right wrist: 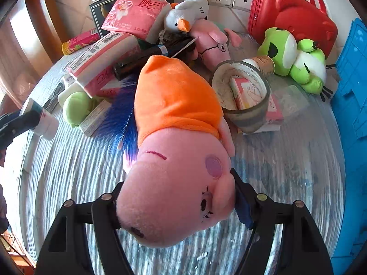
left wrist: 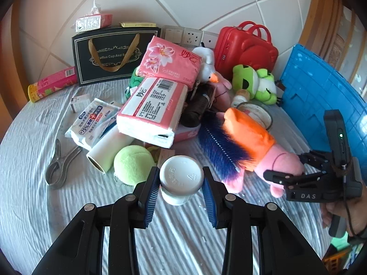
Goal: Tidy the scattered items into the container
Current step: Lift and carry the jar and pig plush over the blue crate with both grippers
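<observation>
Left tool (left wrist: 181,181) clamped on white bottle (left wrist: 181,178), right tool (right wrist: 176,204) around pig plush (right wrist: 174,160); pink pack (right wrist: 244,91) inside grey cup (right wrist: 245,112).

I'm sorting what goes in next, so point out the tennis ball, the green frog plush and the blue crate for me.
tennis ball (left wrist: 132,163), left wrist view, middle of its fuzzy face.
green frog plush (right wrist: 278,50), right wrist view, on its head.
blue crate (left wrist: 314,87), left wrist view, on its side wall.

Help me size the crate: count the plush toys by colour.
Pink: 2, pig in orange, pig with glasses
White: 1, duck
Green: 1, frog
Total: 4
Half-hidden green shape behind the tissue packs not counted.
</observation>
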Available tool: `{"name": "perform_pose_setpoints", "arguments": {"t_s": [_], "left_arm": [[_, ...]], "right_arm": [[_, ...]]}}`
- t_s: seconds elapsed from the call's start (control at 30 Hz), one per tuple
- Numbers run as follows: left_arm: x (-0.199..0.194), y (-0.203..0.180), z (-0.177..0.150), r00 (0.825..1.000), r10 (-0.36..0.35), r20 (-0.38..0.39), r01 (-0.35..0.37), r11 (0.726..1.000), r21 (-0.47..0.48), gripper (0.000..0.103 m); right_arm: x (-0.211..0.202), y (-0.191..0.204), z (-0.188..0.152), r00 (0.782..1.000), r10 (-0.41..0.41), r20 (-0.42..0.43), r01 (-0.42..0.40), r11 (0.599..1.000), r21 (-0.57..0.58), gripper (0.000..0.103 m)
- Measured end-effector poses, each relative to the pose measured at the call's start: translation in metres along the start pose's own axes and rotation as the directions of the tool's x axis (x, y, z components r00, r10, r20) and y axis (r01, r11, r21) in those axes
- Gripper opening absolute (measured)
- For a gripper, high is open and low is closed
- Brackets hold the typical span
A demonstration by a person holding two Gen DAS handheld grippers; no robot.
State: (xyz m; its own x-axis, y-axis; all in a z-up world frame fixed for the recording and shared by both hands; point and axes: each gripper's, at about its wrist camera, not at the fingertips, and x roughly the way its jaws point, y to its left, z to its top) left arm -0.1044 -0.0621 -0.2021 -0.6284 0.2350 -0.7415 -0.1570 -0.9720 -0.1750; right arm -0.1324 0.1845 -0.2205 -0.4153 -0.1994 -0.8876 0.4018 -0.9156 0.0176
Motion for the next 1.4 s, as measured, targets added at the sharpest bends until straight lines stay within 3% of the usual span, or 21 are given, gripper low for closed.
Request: {"name": "perform_pose_setpoints", "arguments": {"t_s": [0.6,1.03,1.4], "left_arm": [[-0.094,-0.028,0.008,0.998,0.021,0.064,-0.021,1.0,0.006,0.035],[-0.16,-0.049,0.023,0.989,0.038,0.143,-0.042,0.999,0.032,0.035],[-0.198,-0.079,0.033,0.977,0.054,0.205,-0.066,0.996,0.052,0.035]], "right_arm": [[-0.113,-0.006,-0.049,0.998,0.058,0.013,-0.058,0.998,0.002,0.071],[-0.208,-0.006,-0.061,0.986,0.1,0.133,-0.1,0.995,-0.009,0.071],[-0.266,-0.018,-0.062,0.957,0.141,0.253,-0.141,0.99,-0.021,0.071]]}}
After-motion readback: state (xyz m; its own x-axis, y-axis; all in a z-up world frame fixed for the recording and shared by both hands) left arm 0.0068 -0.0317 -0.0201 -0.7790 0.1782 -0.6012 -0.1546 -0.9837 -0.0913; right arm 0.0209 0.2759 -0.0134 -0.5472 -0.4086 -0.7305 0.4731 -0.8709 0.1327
